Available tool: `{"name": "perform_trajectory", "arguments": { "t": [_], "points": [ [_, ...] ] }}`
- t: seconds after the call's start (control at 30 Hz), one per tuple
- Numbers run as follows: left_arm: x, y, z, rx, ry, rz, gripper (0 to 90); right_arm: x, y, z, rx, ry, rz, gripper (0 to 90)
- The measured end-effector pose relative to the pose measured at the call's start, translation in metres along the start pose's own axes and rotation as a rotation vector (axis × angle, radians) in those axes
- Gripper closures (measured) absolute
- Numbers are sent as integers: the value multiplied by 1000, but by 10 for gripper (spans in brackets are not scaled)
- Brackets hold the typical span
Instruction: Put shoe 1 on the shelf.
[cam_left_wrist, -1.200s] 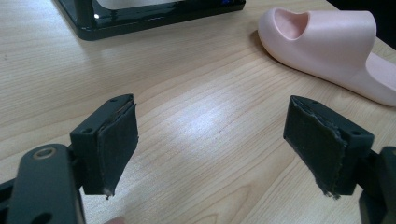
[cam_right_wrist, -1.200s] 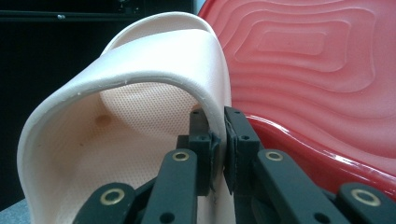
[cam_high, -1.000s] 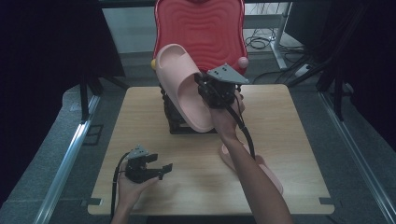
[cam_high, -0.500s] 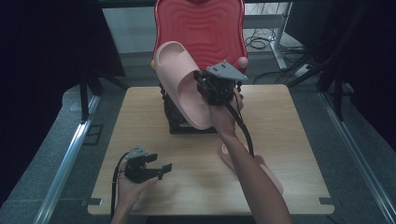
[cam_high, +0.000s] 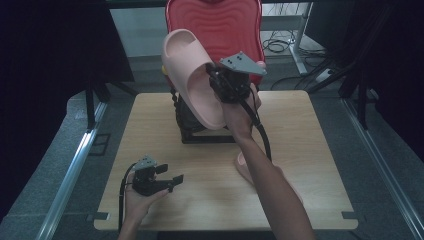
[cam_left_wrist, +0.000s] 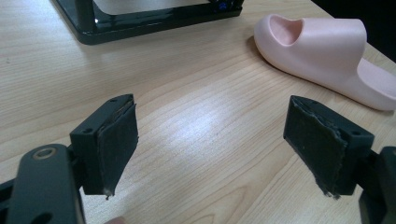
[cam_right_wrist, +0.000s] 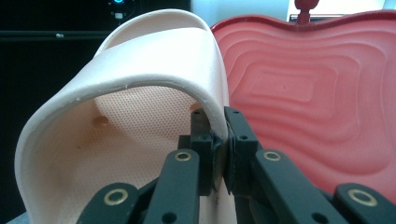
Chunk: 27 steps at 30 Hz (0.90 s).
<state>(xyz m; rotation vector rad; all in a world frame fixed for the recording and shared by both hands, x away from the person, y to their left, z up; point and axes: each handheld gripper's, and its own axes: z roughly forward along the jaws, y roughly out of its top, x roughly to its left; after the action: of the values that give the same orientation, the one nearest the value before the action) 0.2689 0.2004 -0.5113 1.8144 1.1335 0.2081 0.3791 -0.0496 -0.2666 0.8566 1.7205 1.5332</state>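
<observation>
The pale pink foam slide sandal (cam_high: 192, 75) hung tilted in the air above the black metal rack (cam_high: 192, 122), the right gripper (cam_high: 220, 85) pinching its side wall. Just behind stood a red ridged plastic tray (cam_high: 220, 25). A second pink sandal (cam_left_wrist: 327, 56) lay flat on the wooden table (cam_high: 310, 130). The left gripper (cam_high: 170, 177), jaws spread, rested low near the table's front edge.

Black claw (cam_high: 212, 75), brass rivets, grey plate, trailing cable.

One slipper (cam_high: 192, 75) hangs above the stand (cam_high: 192, 125); another (cam_high: 245, 167) lies right.
</observation>
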Motion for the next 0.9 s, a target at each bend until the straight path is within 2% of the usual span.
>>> {"name": "perform_trajectory", "arguments": {
  "t": [0.07, 0.2, 0.53, 0.9],
  "points": [
    [0, 0, -1, -4, -1, -2, 178, -1, 5, 5, 5, -8, 16, 841],
    [1, 1, -3, -8, -3, -2, 178, -6, 13, 15, 11, -32, 17, 841],
    [3, 1, -8, -37, -1, -12, 178, -22, 26, 55, 36, -107, 57, 841],
    [1, 0, -3, -23, -14, -1, 178, -32, 51, 97, 59, -179, 75, 840]
  ]
}}
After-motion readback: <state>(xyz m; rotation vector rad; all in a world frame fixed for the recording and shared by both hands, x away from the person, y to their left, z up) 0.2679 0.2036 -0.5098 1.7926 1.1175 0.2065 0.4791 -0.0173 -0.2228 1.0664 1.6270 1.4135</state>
